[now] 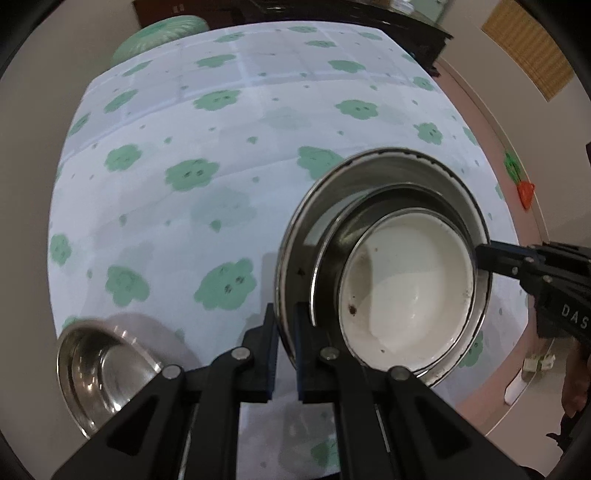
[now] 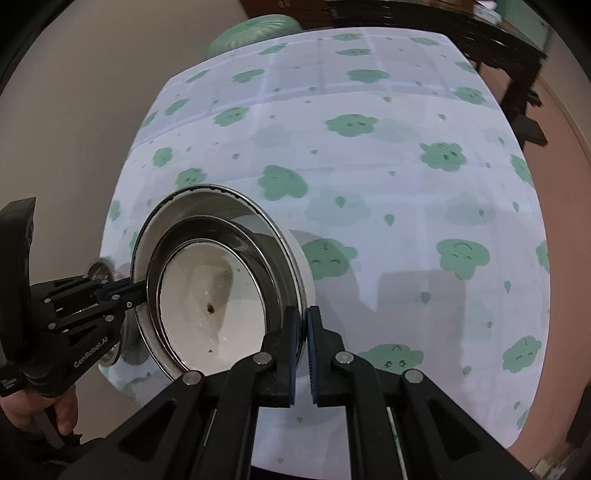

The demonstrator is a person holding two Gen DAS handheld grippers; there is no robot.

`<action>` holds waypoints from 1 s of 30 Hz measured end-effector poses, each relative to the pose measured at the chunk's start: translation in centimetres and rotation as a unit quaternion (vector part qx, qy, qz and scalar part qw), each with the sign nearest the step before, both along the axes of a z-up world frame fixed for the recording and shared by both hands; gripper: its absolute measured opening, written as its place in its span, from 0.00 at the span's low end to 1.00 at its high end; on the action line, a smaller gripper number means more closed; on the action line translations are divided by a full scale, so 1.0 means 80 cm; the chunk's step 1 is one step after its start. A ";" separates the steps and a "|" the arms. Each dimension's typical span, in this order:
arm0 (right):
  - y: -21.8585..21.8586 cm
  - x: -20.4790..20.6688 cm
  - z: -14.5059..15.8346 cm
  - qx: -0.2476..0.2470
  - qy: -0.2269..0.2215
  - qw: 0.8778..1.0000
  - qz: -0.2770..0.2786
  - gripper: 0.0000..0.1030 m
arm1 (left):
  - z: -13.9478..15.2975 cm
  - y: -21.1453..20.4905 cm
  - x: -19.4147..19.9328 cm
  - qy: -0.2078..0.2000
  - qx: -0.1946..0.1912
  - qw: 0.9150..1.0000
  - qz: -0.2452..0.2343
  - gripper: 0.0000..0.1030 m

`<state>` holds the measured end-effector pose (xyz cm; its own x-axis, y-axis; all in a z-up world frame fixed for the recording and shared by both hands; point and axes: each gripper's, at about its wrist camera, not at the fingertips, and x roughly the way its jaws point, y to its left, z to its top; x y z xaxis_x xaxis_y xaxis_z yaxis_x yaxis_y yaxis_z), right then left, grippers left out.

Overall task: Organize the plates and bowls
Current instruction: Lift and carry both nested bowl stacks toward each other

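Observation:
A nested stack hangs tilted above the table: an outer steel bowl (image 1: 332, 192), a second steel bowl inside it, and a stained white bowl (image 1: 406, 288) innermost. My left gripper (image 1: 286, 325) is shut on the outer bowl's near rim. My right gripper (image 1: 480, 258) pinches the opposite rim. In the right wrist view the same outer steel bowl (image 2: 258, 218) and white bowl (image 2: 207, 288) show, with my right gripper (image 2: 304, 325) shut on the rim and my left gripper (image 2: 136, 291) clamped on the far side. A separate steel bowl (image 1: 103, 365) sits on the table at lower left.
The table (image 1: 221, 147) wears a white cloth with green cloud prints. A green ribbed cushion (image 1: 162, 33) and dark furniture (image 1: 369, 18) lie beyond its far edge. An orange object (image 1: 524, 192) lies on the pink floor at right. A hand (image 2: 37, 406) holds the left gripper.

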<state>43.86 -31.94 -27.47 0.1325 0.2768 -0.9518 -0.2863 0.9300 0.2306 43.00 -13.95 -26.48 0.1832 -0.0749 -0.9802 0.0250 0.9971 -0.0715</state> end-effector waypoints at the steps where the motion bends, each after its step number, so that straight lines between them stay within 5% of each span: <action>1: 0.005 -0.001 0.003 0.001 0.000 1.000 0.007 0.06 | 0.002 0.005 -0.004 -0.001 0.001 1.000 0.006 0.02; 30: 0.216 -0.040 0.031 0.015 0.008 0.987 0.162 0.06 | 0.046 0.201 -0.095 -0.015 0.021 0.990 0.137 0.02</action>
<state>40.69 -14.65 -24.97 0.0177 0.3296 -0.9439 -0.5635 0.7832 0.2629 35.39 2.15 -22.76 0.2202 0.0219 -0.9752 -0.2451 0.9689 -0.0336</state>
